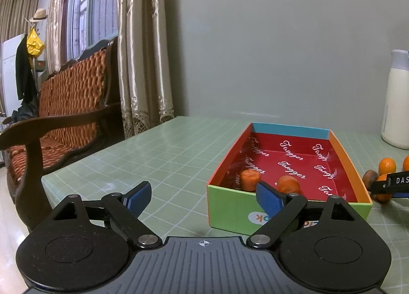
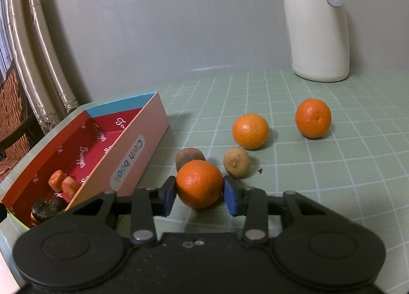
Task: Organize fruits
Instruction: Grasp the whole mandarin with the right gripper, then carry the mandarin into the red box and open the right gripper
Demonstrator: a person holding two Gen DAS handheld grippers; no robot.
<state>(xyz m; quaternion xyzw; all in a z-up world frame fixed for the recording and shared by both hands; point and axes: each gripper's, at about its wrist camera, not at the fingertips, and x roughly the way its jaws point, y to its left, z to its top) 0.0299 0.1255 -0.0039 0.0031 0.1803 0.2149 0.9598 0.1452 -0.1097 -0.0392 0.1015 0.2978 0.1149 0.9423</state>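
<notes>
Left gripper (image 1: pixel 204 195) jaws spread wide, nothing between them. Right gripper (image 2: pixel 200 195) jaws closed against an orange (image 2: pixel 199 183), both pads touching.

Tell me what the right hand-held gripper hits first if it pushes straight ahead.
The right hand-held gripper already has an orange between its fingers; beyond it, the brown fruit looks next, though depth is unclear.
</notes>
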